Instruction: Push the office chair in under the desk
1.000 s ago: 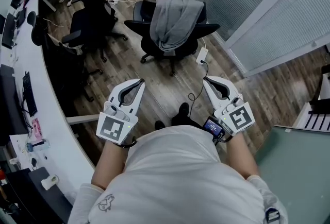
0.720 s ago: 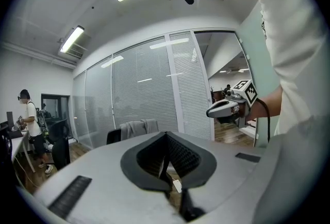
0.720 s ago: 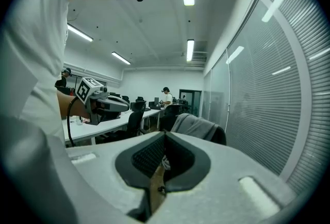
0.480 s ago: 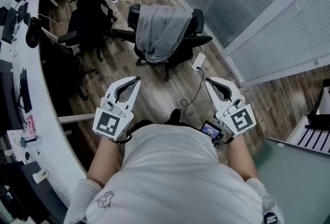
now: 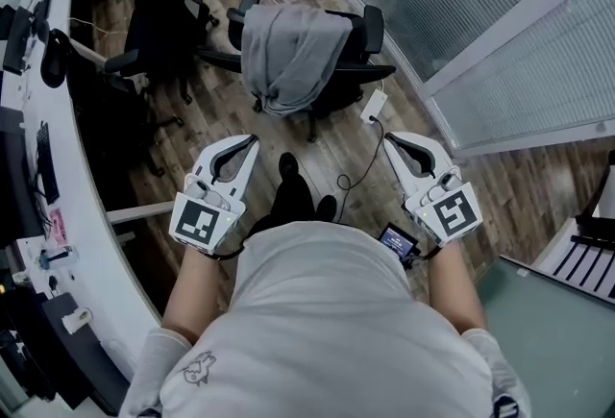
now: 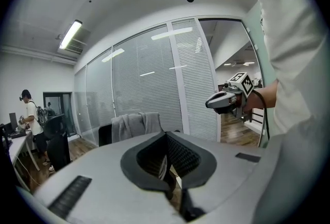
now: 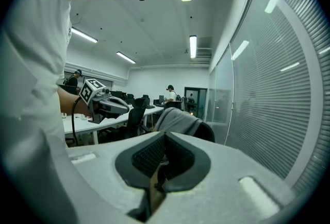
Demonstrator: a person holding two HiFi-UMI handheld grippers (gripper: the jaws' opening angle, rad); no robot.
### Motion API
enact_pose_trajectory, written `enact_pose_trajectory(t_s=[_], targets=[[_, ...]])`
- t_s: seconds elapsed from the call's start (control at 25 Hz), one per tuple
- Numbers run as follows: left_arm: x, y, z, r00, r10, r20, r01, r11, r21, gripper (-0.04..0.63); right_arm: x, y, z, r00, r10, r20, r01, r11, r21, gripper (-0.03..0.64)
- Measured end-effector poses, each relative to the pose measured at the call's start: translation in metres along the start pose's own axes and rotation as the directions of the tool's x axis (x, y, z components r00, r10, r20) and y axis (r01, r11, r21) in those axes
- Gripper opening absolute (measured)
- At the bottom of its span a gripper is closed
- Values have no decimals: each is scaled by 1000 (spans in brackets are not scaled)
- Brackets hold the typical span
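1. Upper centre of the head view, the office chair (image 5: 360, 59) stands on the wooden floor (image 5: 327, 142). It is black, with a grey garment (image 5: 286, 46) draped over its backrest.
2. The chair sits out in the open, near the glass wall with blinds (image 5: 461, 3) at the upper right. It is well apart from the white desk (image 5: 91, 233) that curves down the left edge of the frame.
3. Other black chairs (image 5: 159, 8) stand in the upper left, between the office chair and the desk.
4. At centre left, the left gripper (image 5: 252, 140) points up the frame toward the chair. Its own view shows the jaws pressed together with nothing between them.
5. At centre right, the right gripper (image 5: 389, 139) points the same way. Its jaws are also pressed together and empty.
6. Neither gripper touches the chair, and bare floor lies between their tips and its base.
7. A white power adapter (image 5: 375, 104) lies on the floor just right of the chair's base.
8. The person's dark shoe (image 5: 288, 166) shows between the two grippers.
9. At the far left of the left gripper view, another person (image 6: 30, 115) stands by the desk in the distance.
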State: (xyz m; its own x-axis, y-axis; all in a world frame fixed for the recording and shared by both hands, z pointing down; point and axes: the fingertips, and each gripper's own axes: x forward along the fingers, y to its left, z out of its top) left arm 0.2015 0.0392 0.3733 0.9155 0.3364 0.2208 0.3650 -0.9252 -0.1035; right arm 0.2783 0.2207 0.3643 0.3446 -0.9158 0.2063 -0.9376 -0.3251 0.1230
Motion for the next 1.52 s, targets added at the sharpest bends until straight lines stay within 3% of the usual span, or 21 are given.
enact_pose_trajectory(t_s=[0.16,0.48,0.76,1.0,1.24,1.4,1.52], targets=[[17,10,0,1000,-10,-6,10,1000,2,-1,7,-15,-4,1000,-2,-10,2,1000,-5,3],[50,54,-30,994,-44,-100,55,993,109,0,41,-51,-12,999,-20,-34,20,1000,3,5],[73,105,-57,964,-130,-234,175,967,185,0,84,-78,-20,997,-25,-77,25,1000,-1,35],[100,161,-80,920,-183,-345,262,945,196,5,125,-106,-44,983,-12,-182,12,1000,2,73],[118,204,-103,868,-226,-441,361,899,249,48,156,-120,-68,955,20,-296,-31,999,-33,102],[128,226,-126,806,-239,-541,445,848,288,112,170,-119,-92,910,58,-411,-119,985,-125,129],[135,240,-142,759,-237,-606,499,810,309,152,177,-120,-113,853,57,-519,-187,962,-201,133]])
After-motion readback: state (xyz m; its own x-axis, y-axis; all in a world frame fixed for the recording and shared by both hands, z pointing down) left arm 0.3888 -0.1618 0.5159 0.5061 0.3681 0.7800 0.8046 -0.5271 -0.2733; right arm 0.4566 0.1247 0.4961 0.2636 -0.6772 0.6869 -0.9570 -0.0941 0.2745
